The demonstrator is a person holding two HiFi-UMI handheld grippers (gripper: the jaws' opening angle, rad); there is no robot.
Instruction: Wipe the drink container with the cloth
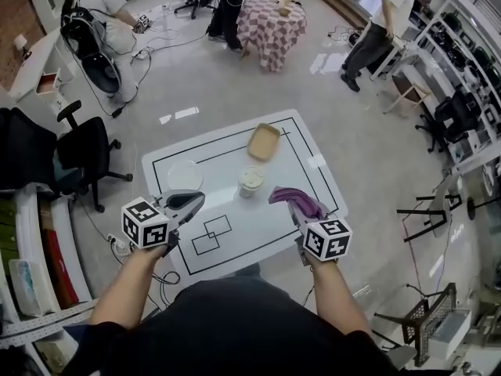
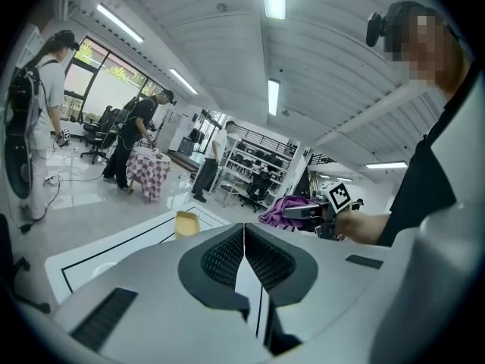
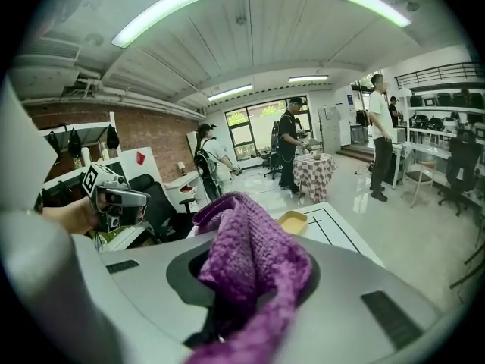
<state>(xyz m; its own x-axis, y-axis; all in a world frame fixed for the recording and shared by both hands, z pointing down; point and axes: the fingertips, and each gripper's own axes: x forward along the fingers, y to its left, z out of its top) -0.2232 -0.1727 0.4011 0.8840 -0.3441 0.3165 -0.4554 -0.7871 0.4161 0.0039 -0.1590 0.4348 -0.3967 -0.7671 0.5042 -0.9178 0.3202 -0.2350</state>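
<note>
The drink container, a pale lidded cup, stands mid-table in the head view. My right gripper is just right of it, shut on a purple cloth that bunches over the jaws. In the right gripper view the cloth covers most of the jaws of the right gripper. My left gripper hovers left of the cup, shut and empty; its pads meet in the left gripper view. That view also shows the right gripper with the cloth. The cup shows in neither gripper view.
A yellowish tray sits at the table's far side, and a white round plate lies far left. The white table has black lines. An office chair stands to the left. People stand further off in the room by a checkered table.
</note>
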